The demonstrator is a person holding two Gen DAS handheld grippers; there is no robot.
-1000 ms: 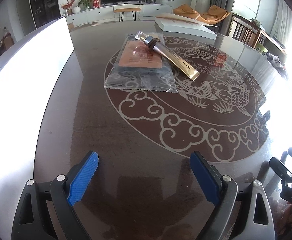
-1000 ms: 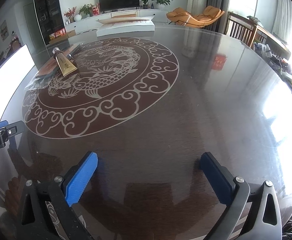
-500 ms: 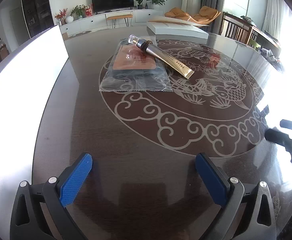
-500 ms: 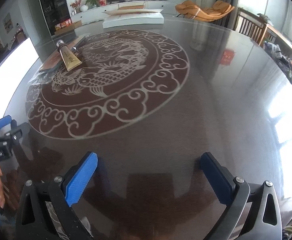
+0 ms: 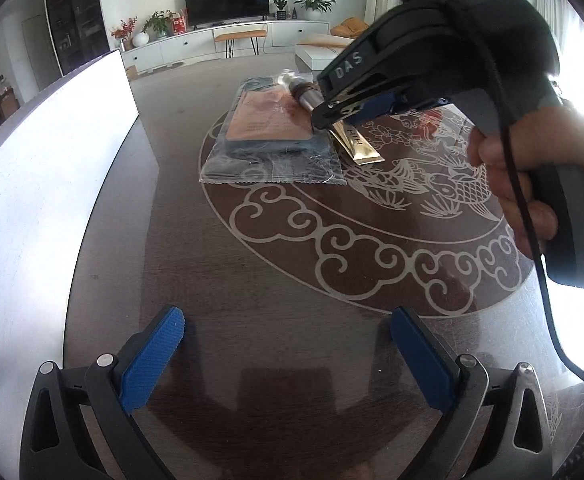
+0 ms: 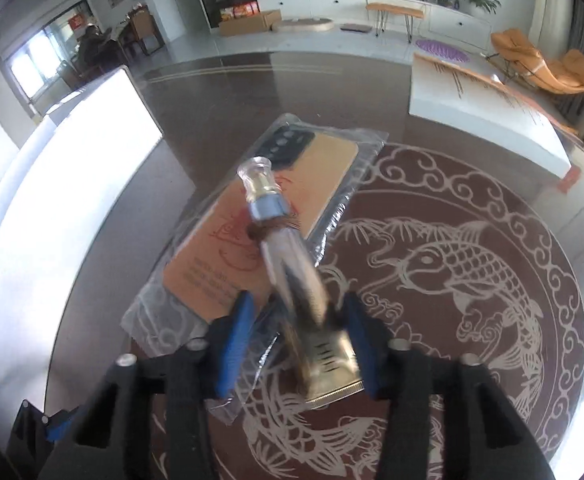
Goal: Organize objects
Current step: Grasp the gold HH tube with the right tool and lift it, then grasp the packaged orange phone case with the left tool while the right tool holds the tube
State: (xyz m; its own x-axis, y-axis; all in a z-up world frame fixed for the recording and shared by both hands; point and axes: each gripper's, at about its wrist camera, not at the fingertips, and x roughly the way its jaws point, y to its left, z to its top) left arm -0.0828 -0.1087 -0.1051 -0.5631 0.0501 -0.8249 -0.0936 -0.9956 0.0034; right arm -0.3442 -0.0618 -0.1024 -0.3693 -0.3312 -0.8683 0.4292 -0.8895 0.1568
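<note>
Patterned table point(image 5: 220, 264): right tongs point(image 6: 297, 334) clamp gold tube point(image 6: 292, 276) overlapping bagged phone case point(image 6: 268, 216); left tongs point(image 5: 288, 354) wide.

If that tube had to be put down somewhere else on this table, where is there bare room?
The table is bare in front of the open left gripper, and across the fish pattern toward the white box. It is crowded only where the right gripper closes on the tube over the bagged phone case.
</note>
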